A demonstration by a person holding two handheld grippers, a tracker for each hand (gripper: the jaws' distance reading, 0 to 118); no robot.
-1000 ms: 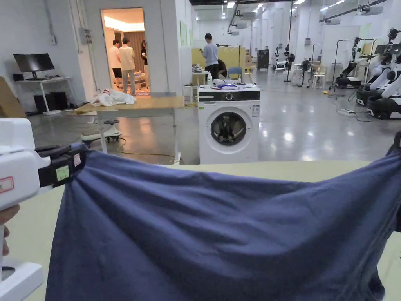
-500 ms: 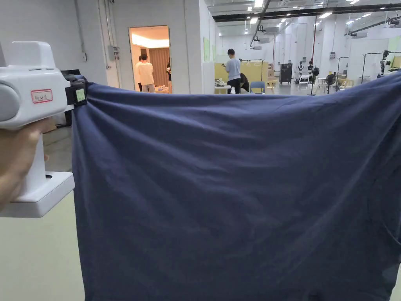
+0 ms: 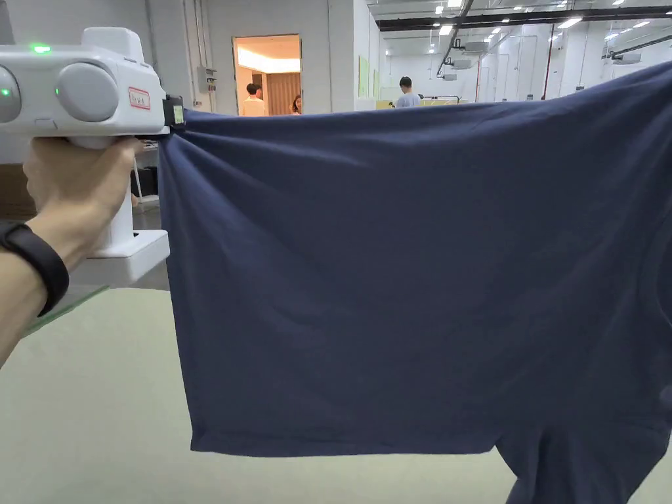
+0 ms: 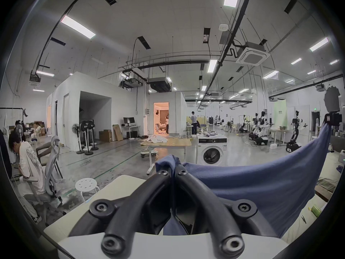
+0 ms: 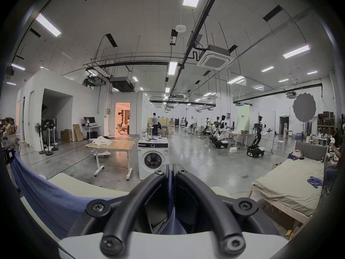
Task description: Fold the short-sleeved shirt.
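Note:
A navy blue short-sleeved shirt [image 3: 407, 275] hangs spread in the air above the pale green table [image 3: 85, 407], its lower hem free of the surface. My left gripper [image 3: 176, 117] is shut on the shirt's upper left corner, held by a hand with a black wristband. In the left gripper view the jaws [image 4: 174, 171] pinch a bunch of blue cloth [image 4: 261, 184] that stretches away to the right. In the right gripper view my right gripper [image 5: 170, 167] is shut on the cloth, and the shirt [image 5: 46, 190] trails off to the left.
A washing machine [image 5: 153, 158] and a wooden table [image 5: 112, 145] with white cloth stand beyond the green table. A bed [image 5: 291, 188] is at the right. People stand near a lit doorway [image 3: 269, 75]; one sits on a chair [image 4: 29, 169] at the left.
Both grippers have raised the shirt from low over the table to held high, so its lower hem now hangs off the surface. The head camera tilted up too.

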